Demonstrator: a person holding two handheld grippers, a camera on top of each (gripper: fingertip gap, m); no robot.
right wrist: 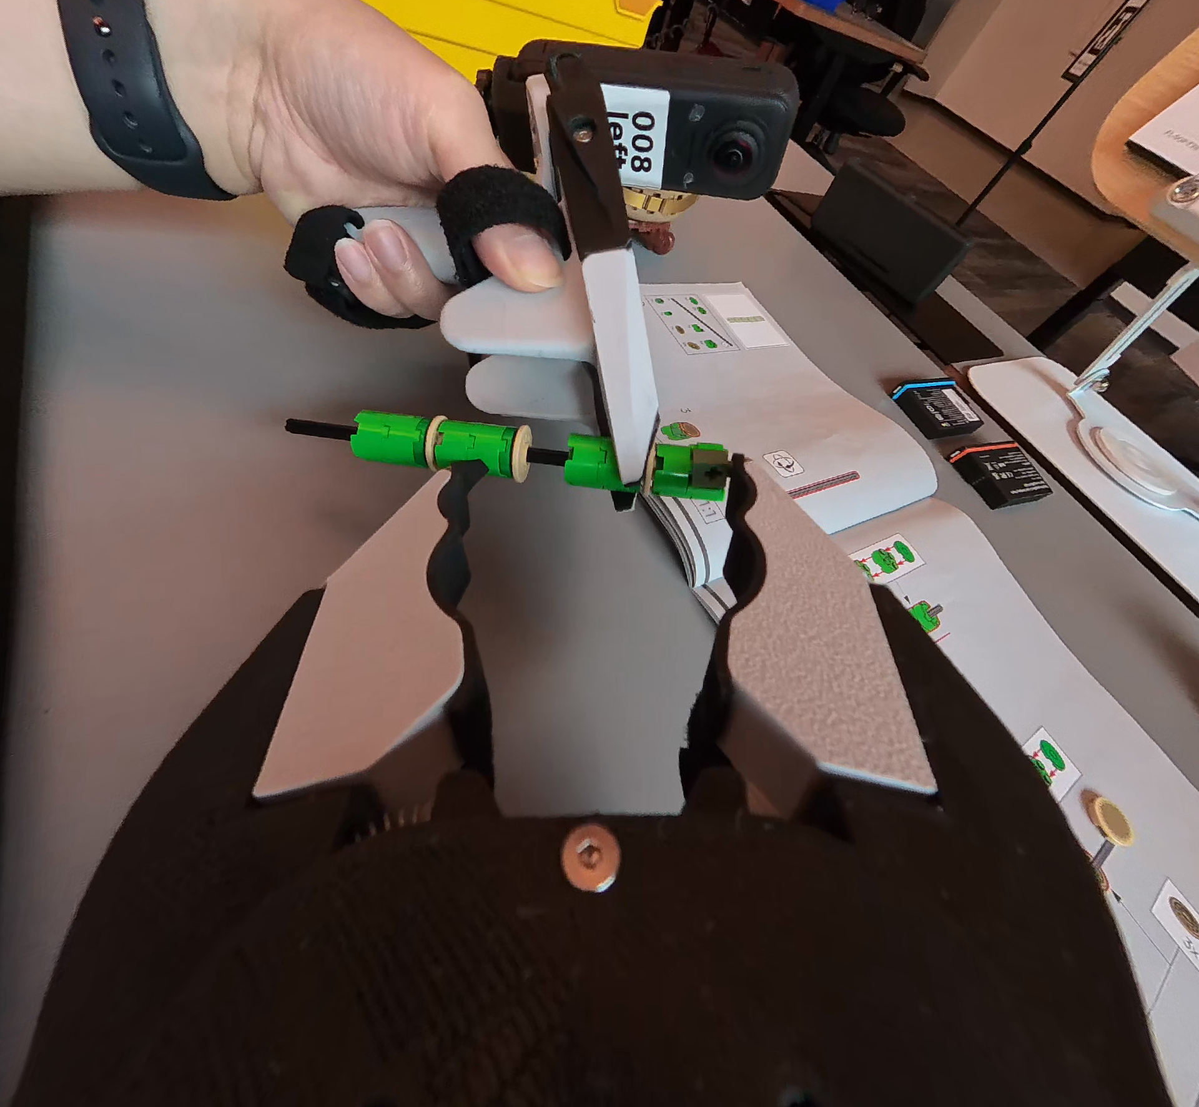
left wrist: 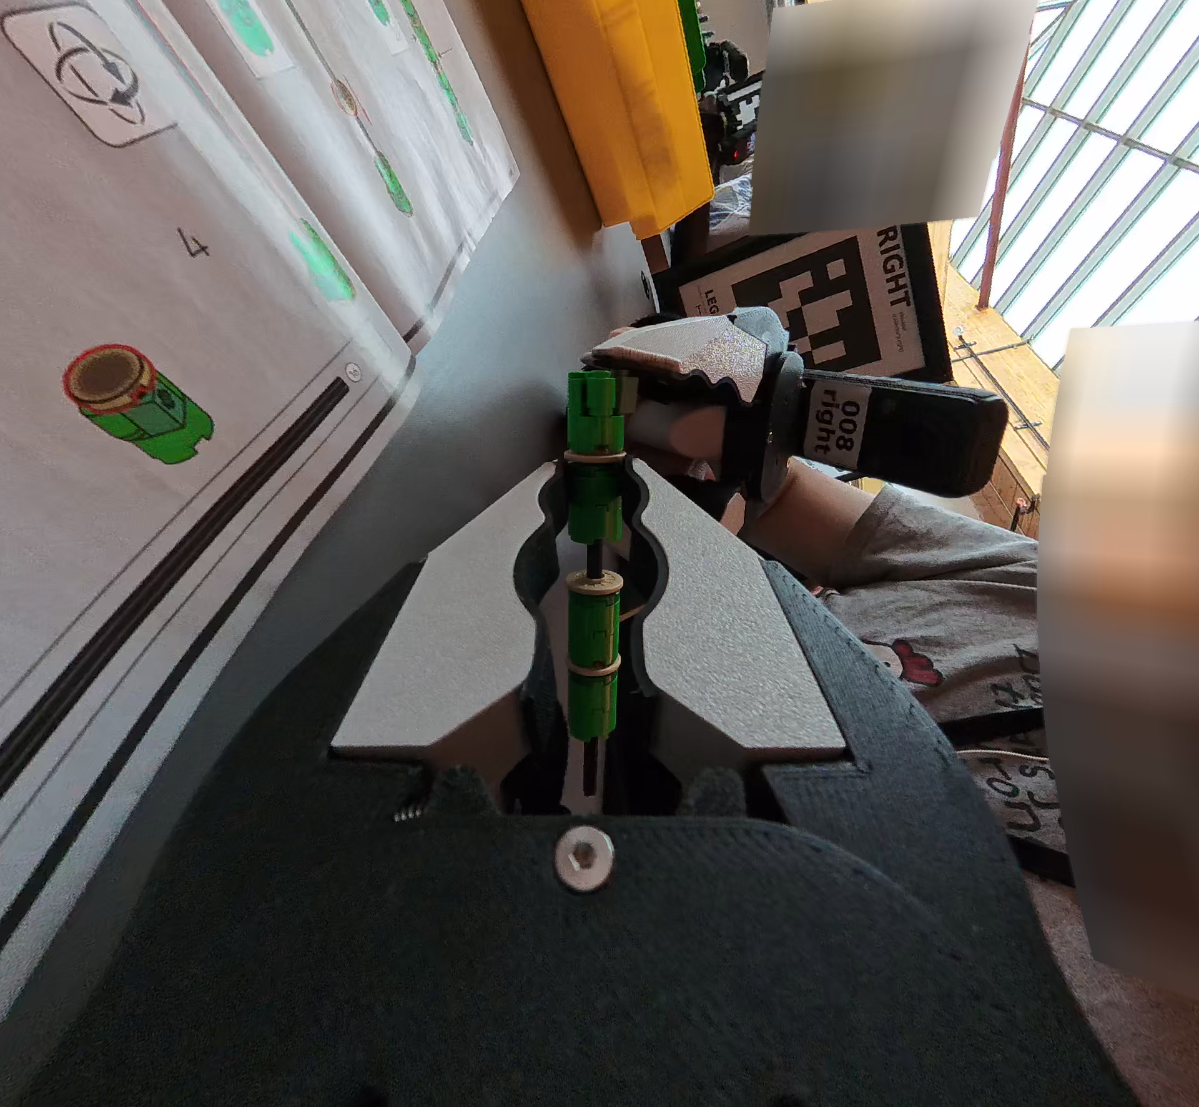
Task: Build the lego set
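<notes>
Four green cylinders (right wrist: pixel 454 450) on one black axle (right wrist: pixel 318 427), left gripper (left wrist: pixel 593 508) clamping it, right gripper (right wrist: pixel 606 479) fingers apart.

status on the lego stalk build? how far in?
Done: four green segments with tan discs sit threaded on the black axle; a gap separates the two pairs. In hand: the left gripper is shut on the green stalk, while the right gripper is open with its fingertips spanning the stalk's end. Left: closing that gap, judging by bare axle showing; the instruction booklet lies open with later steps.
</notes>
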